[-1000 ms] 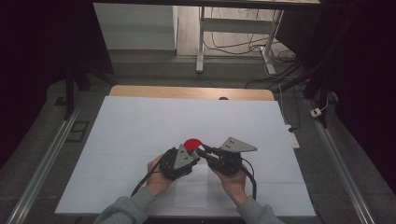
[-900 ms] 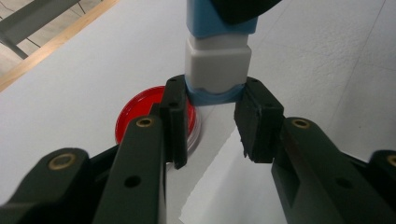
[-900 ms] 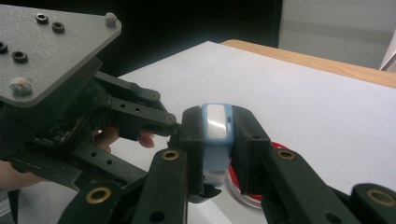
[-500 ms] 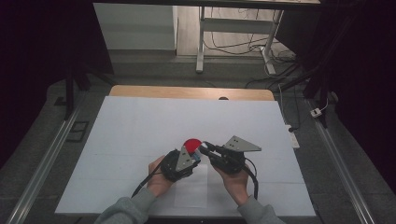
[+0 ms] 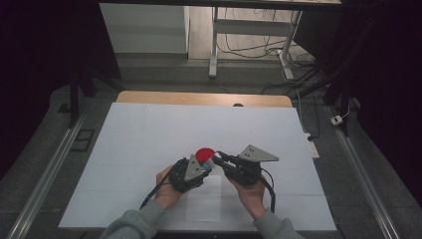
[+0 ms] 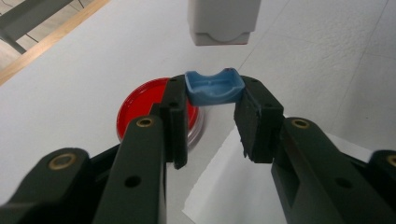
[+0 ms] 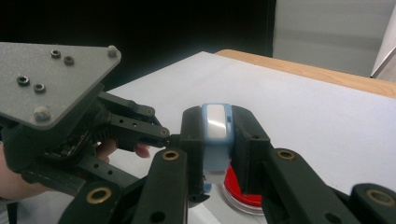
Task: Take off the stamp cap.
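At the front middle of the white table [image 5: 149, 129] my two grippers meet tip to tip beside a red round dish [image 5: 204, 153]. My left gripper [image 5: 208, 167] is shut on a small blue piece with a curved notch [image 6: 212, 88], held at the jaw tips just above the red dish [image 6: 140, 109]. My right gripper [image 5: 217, 158] is shut on a light blue piece with a white face [image 7: 215, 133]. The left gripper [image 7: 161, 135] points at it from the left, its tips almost touching my right jaw. A white block [image 6: 223, 21] hangs just beyond the blue notched piece.
A loose white sheet [image 5: 204, 199] lies under the hands near the front edge. A wooden strip [image 5: 199, 98] borders the table's far side. Floor rails [image 5: 45, 169] run along both sides, and a desk frame with cables [image 5: 249, 30] stands beyond.
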`<state>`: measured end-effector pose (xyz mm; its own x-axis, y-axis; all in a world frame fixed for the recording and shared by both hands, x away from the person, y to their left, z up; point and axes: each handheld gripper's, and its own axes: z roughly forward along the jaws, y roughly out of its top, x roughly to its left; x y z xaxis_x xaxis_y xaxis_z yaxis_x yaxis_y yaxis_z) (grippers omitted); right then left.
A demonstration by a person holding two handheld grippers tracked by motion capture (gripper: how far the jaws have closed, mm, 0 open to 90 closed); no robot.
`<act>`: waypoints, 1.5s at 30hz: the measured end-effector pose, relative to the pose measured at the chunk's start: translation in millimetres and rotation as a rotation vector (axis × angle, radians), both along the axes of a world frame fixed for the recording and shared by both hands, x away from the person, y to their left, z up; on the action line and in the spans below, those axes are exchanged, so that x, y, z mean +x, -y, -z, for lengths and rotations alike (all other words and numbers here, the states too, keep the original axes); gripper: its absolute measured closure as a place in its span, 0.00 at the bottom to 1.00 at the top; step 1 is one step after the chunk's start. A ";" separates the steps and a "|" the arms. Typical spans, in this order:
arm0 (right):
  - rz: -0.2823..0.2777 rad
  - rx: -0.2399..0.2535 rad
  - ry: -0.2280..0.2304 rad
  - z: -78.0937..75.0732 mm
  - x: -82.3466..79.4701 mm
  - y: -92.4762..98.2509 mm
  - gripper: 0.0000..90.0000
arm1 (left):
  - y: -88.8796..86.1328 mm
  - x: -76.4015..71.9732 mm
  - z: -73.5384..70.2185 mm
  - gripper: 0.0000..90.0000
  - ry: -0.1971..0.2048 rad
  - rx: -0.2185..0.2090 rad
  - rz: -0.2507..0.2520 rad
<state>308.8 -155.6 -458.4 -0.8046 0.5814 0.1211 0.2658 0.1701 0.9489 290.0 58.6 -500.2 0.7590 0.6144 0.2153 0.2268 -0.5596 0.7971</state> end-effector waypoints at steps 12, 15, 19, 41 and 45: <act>0.001 0.004 0.010 -1.1 0.6 2.6 0.83 | -13.9 0.4 -0.3 0.72 -0.013 -0.024 -0.021; 0.002 0.005 0.009 -1.3 0.8 3.3 0.83 | -19.0 -1.1 -0.5 0.72 -0.016 -0.022 -0.022; 0.005 0.003 0.007 -1.4 1.1 4.2 0.83 | -29.1 -4.1 -3.0 0.72 -0.011 -0.032 -0.033; 0.021 0.003 0.008 -2.3 3.0 11.3 0.83 | -73.3 -19.0 -9.2 0.72 -0.016 -0.079 -0.060; 0.023 0.002 0.008 -2.0 3.5 11.9 0.83 | -82.3 -24.0 -9.6 0.72 -0.020 -0.080 -0.065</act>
